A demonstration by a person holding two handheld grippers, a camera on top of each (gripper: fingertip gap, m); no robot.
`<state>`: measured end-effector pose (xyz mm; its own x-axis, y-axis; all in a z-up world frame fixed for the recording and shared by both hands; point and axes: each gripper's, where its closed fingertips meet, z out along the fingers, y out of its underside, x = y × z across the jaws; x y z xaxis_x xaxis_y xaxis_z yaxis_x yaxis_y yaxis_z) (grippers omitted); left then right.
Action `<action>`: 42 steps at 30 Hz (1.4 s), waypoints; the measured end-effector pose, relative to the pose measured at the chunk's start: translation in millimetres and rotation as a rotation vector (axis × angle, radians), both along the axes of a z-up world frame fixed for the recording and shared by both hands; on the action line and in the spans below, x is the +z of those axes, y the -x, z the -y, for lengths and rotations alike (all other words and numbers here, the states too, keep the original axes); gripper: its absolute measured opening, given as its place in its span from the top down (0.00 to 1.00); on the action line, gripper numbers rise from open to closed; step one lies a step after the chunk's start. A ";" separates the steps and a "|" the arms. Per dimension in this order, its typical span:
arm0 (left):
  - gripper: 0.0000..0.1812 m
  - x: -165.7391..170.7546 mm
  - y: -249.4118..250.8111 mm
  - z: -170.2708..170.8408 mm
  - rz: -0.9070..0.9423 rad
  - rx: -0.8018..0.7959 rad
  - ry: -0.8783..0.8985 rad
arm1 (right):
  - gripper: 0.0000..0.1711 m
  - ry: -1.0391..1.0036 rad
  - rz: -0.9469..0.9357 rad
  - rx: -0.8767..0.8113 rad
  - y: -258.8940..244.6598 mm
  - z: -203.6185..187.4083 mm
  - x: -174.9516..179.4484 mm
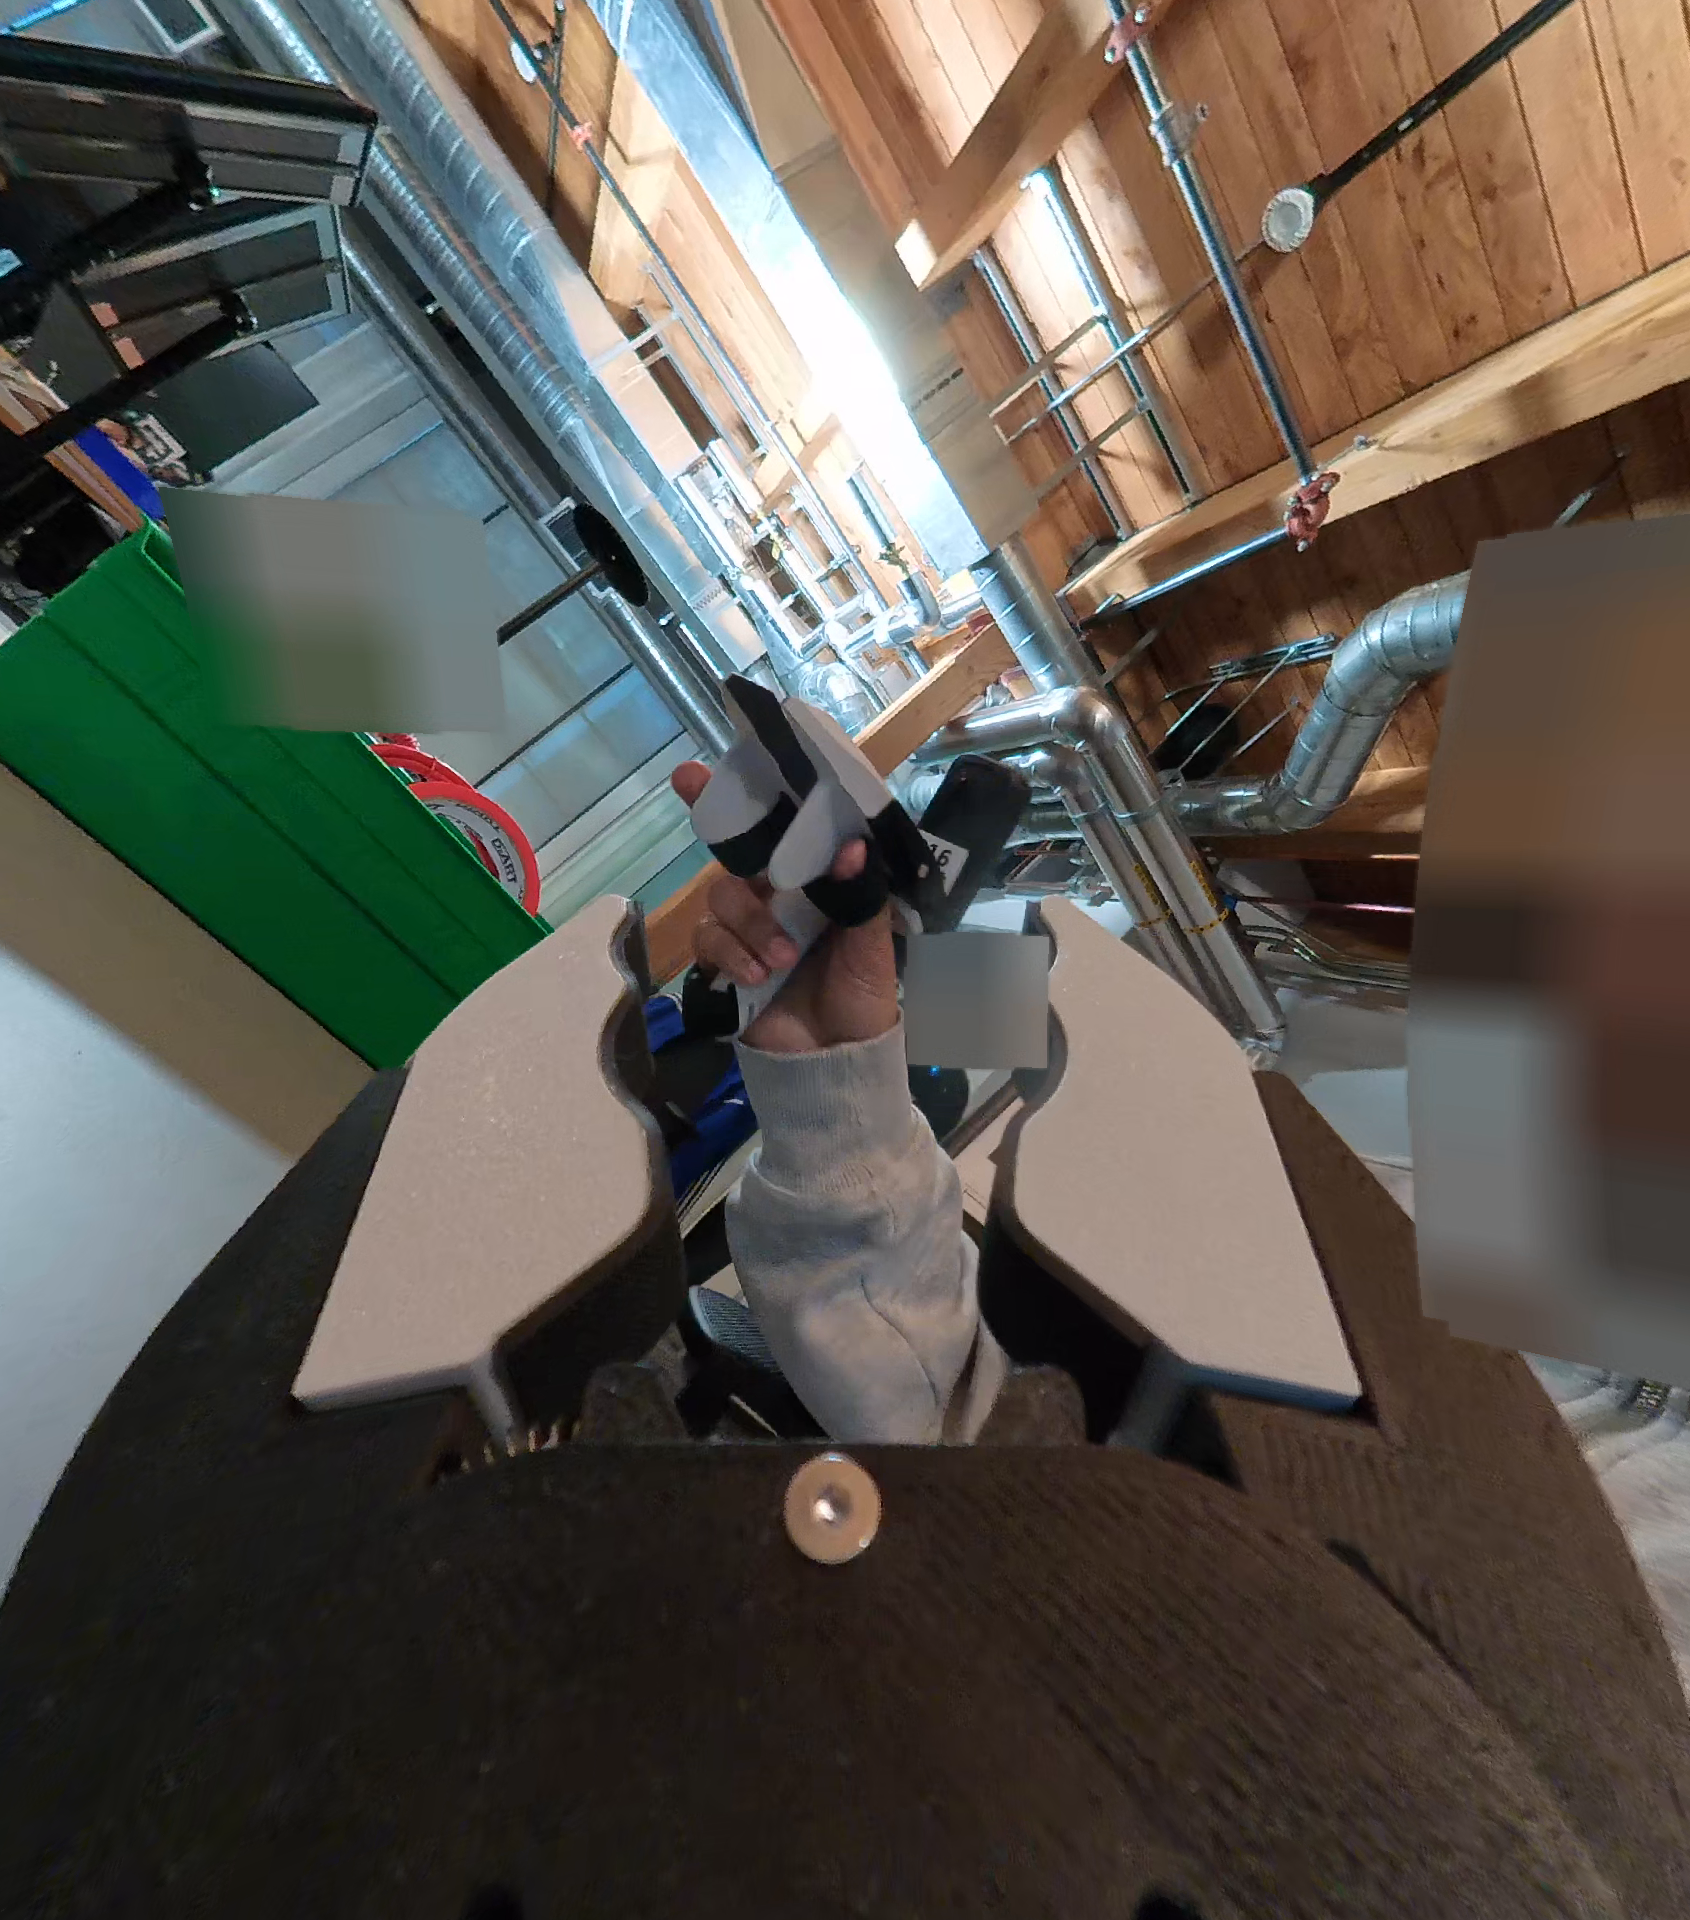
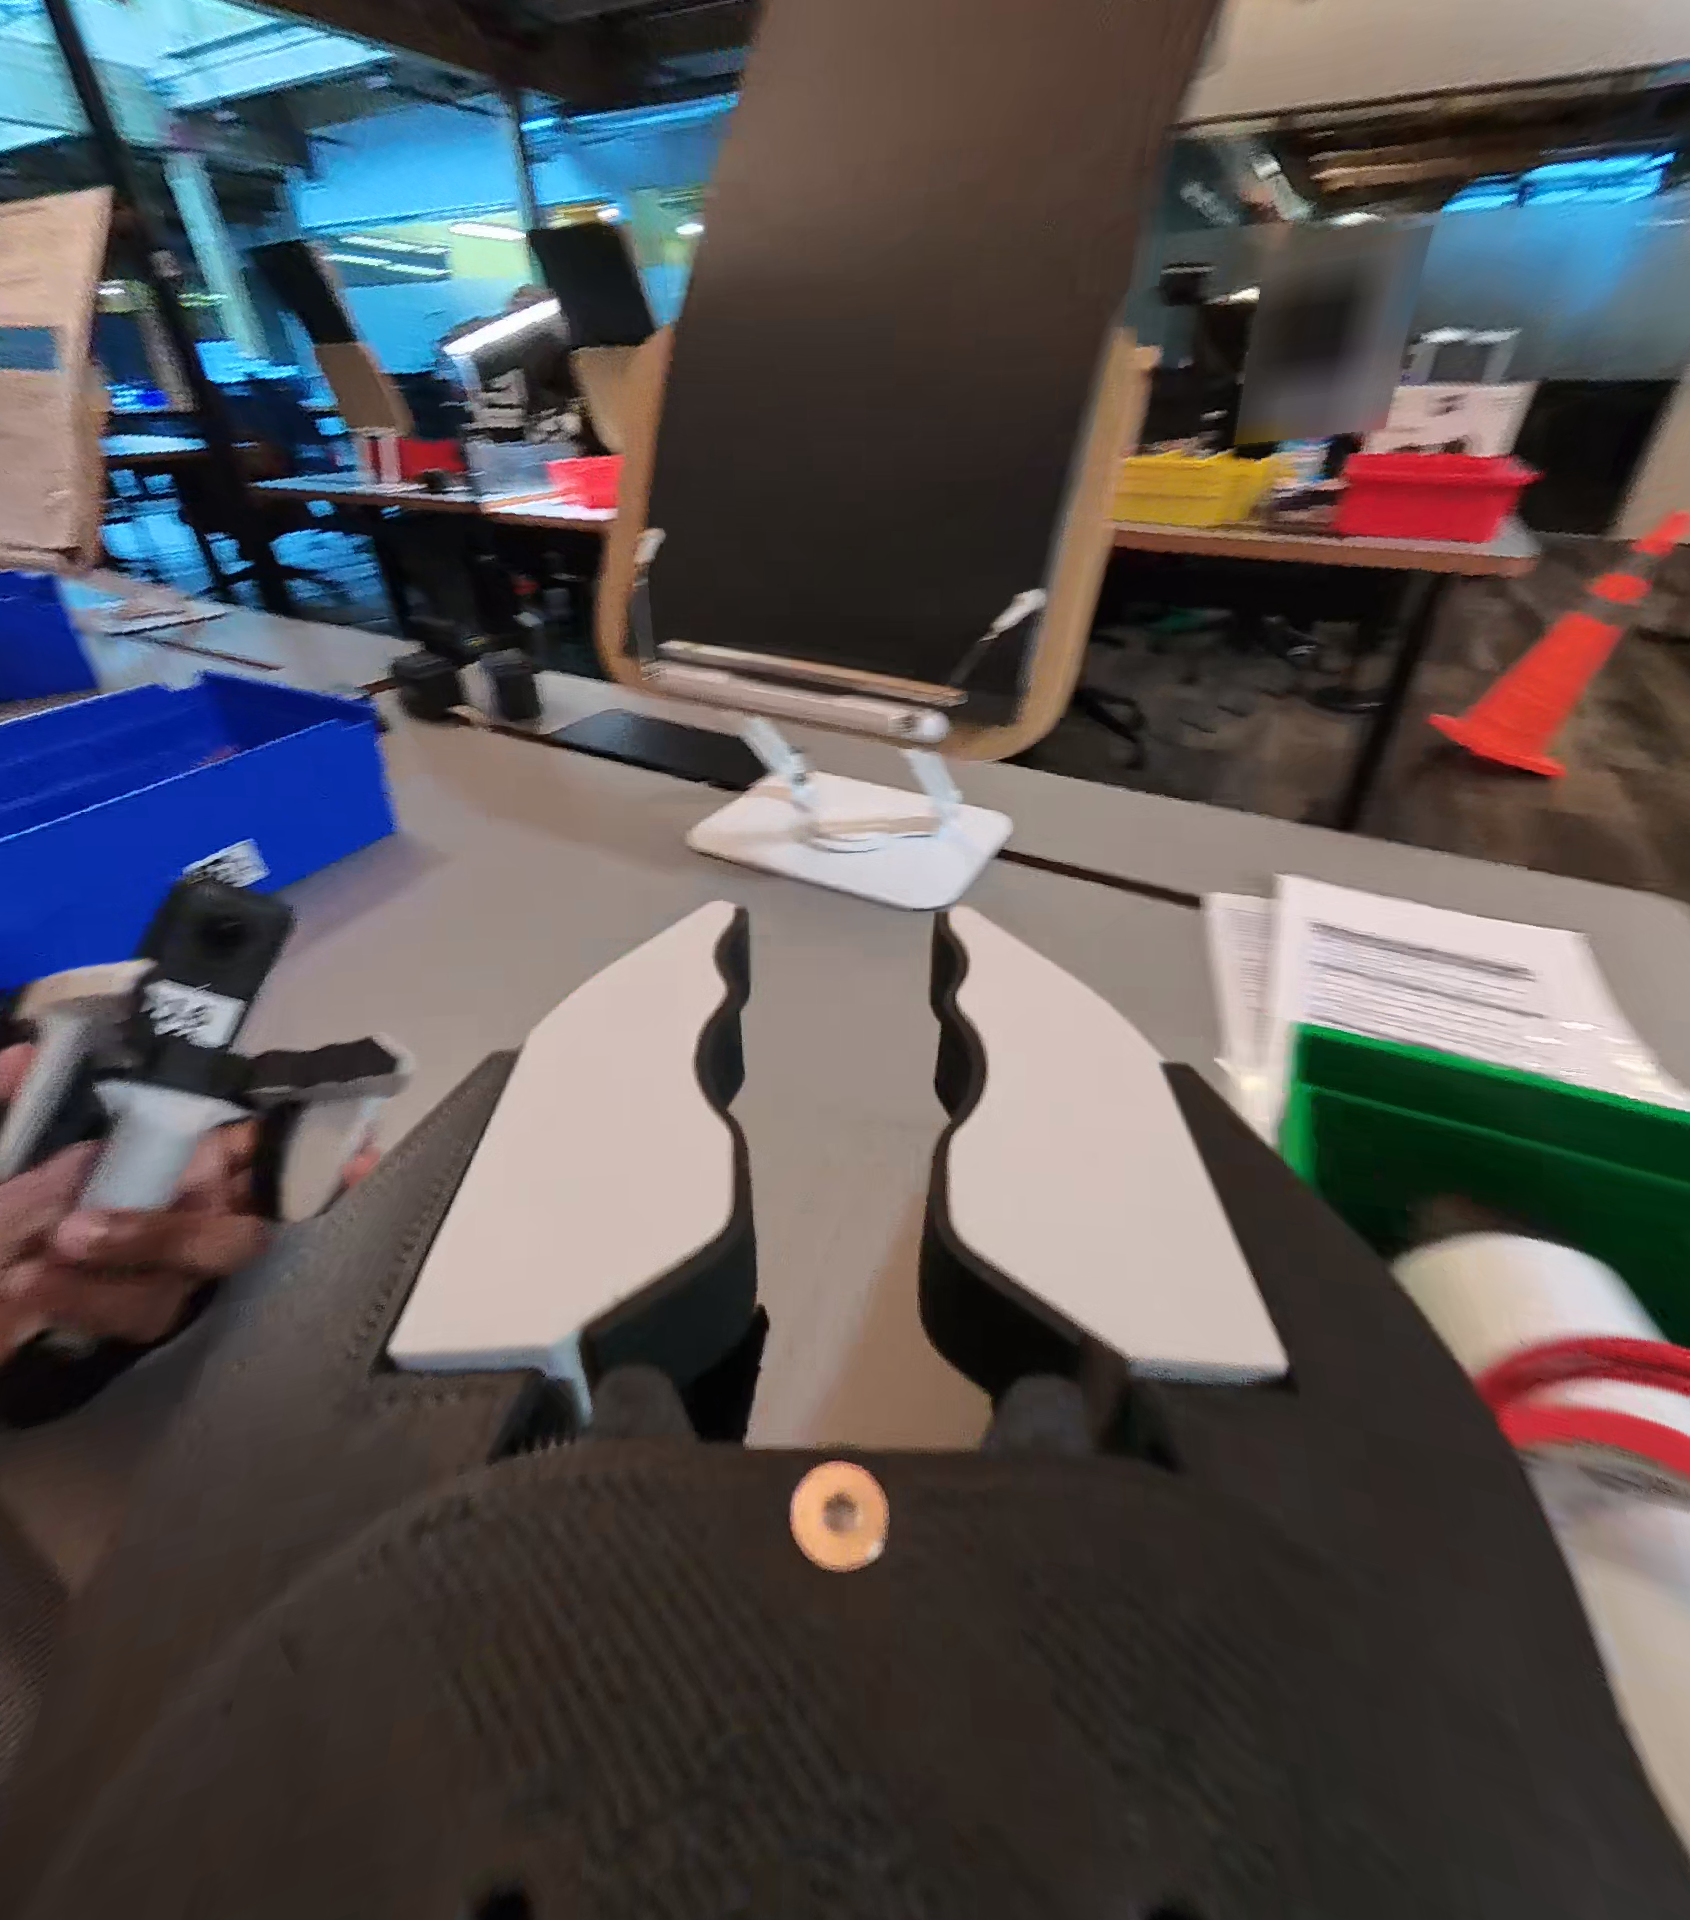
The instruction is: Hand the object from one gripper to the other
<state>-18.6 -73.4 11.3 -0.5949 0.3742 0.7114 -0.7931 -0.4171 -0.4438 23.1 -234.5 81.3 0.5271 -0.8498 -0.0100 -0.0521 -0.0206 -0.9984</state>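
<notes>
My left gripper is open and empty, tilted up towards the ceiling. Between its fingers, farther off, a hand in a grey sleeve holds my right gripper. In the right wrist view my right gripper is open and empty above the grey table. My left gripper shows blurred at the left, held in a hand with its fingers pointing right. I see nothing held in either gripper. I cannot tell which thing is the object to hand over.
A dark screen on a white stand is straight ahead. Blue bins are at the left. A green bin with a white roll and red cord is at the right, with papers behind. The gap from one gripper's tips to the other's is roughly 20 centimeters.
</notes>
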 end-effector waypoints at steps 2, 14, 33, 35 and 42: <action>0.64 -0.8 0.1 0.9 0.008 0.008 -0.015 | 0.80 -0.014 -0.043 0.086 3.3 -34.3 -19.1; 1.00 -14.5 -36.0 -36.7 0.234 0.525 -0.441 | 0.80 0.060 -0.189 0.291 10.2 -117.9 -126.8; 0.93 37.4 -68.4 -335.6 -0.124 1.169 -0.807 | 0.82 -0.017 -0.308 0.560 -1.8 -199.4 -144.0; 0.91 20.2 -79.3 -368.5 -0.248 1.135 -0.917 | 0.82 0.005 -0.298 0.574 0.3 -205.1 -145.0; 0.91 -60.6 -101.8 -430.5 -0.457 1.100 -1.373 | 0.86 0.015 -0.279 0.530 3.6 -199.6 -144.9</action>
<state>83.2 357.1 -49.2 0.1697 -0.9382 0.3018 -0.5840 -0.3424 -0.7360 19.5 -34.9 -63.5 0.8587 -0.4725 -0.1986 -0.2908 -0.1299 -0.9479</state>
